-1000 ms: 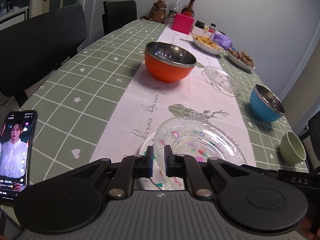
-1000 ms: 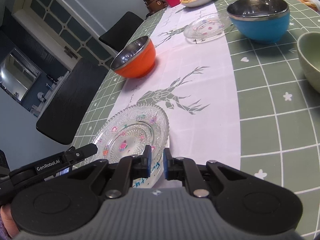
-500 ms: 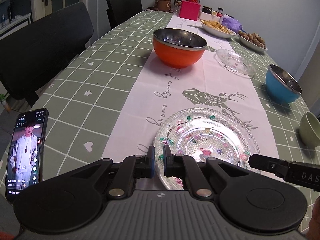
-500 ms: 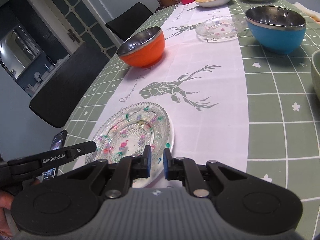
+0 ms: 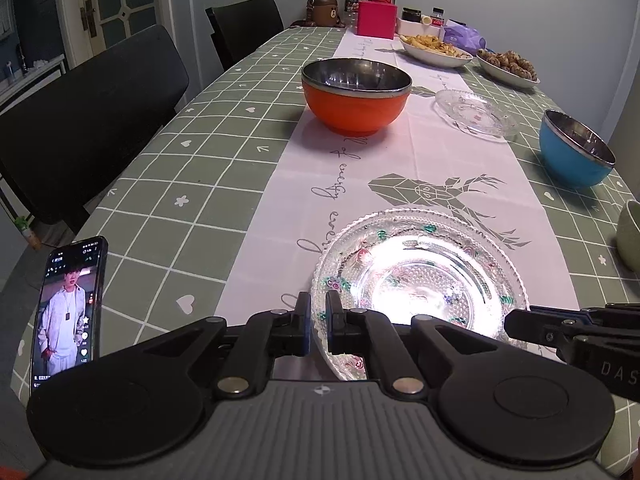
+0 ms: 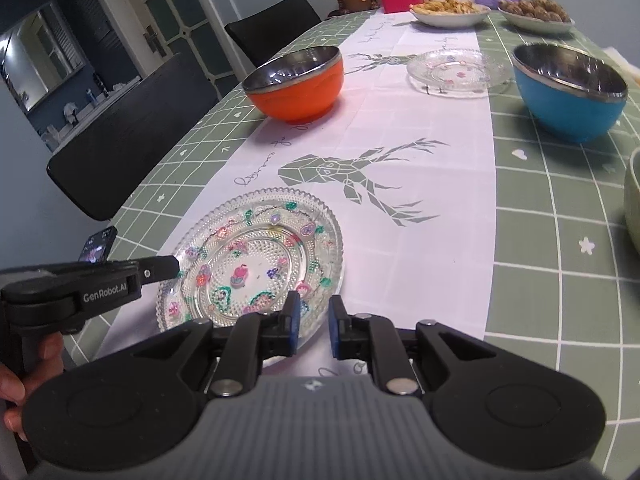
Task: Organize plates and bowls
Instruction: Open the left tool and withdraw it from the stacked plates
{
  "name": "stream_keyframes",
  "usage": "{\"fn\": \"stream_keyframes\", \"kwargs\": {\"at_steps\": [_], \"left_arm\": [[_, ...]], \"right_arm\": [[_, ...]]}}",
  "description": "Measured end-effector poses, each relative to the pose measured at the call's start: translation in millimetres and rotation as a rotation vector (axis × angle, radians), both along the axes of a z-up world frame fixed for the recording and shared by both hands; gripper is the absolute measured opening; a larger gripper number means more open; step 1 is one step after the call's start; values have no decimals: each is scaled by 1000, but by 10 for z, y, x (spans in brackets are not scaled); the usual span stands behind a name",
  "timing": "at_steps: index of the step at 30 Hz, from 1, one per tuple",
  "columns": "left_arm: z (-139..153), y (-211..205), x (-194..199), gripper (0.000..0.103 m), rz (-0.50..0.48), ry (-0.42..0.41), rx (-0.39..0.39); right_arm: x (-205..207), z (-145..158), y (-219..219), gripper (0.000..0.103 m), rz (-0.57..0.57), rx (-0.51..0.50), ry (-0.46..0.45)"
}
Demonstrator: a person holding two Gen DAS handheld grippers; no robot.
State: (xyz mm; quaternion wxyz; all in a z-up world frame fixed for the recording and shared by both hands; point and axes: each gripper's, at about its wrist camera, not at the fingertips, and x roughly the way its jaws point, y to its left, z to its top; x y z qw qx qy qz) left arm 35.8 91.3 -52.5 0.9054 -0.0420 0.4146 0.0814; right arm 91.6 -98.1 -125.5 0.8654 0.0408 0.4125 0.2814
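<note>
A large patterned glass plate [image 5: 420, 276] lies on the white runner at the near end of the table; it also shows in the right wrist view [image 6: 256, 264]. My left gripper [image 5: 317, 322] is shut on its near left rim. My right gripper [image 6: 313, 322] is slightly open at the plate's near right rim, jaws apart with the rim between or just under them. A smaller glass plate [image 5: 474, 112] lies farther back. An orange bowl [image 5: 356, 94], a blue bowl [image 5: 574, 150] and a pale green bowl [image 5: 630, 236] stand on the table.
A phone [image 5: 68, 312] with a lit screen lies at the near left table edge. Black chairs [image 5: 88, 120] stand along the left side. Two food dishes [image 5: 434, 50], a pink box [image 5: 376, 18] and bottles crowd the far end.
The large plate has come down from a tilt to lie nearly flat on the runner. My right gripper's jaws have spread a little wider. Both views have pulled back slightly.
</note>
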Motion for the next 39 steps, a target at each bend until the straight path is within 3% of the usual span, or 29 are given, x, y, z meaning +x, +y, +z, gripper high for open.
{"fn": "stream_keyframes", "kwargs": {"at_steps": [5,9,18,22,27,31,35,39], "left_arm": [[35,-11,-8,9,5,-34,22],[99,-15,-8,9,18,-80,20],[403,-406,161,15,-138,-173,20],[537,-554,329,17,-169,-206,55],[591,-631,635,17,-163,-231,-3],[543,-646,866,18,-140,-256,-35],[401,-671,1110,18,-131,-250,-5],[261,-640,1304,18,-123,-225,10]], "right_arm": [[-5,21,-10,19,-2,1,-4],[4,106,-83,27,-31,18,-39],[141,284,-362,33,-174,60,-94],[262,319,-475,34,-243,58,-96],[413,410,-515,45,-277,55,-130],[521,511,-474,74,-324,-23,-221],[666,529,-469,75,-368,-58,-266],[851,485,-495,75,-416,-10,-297]]}}
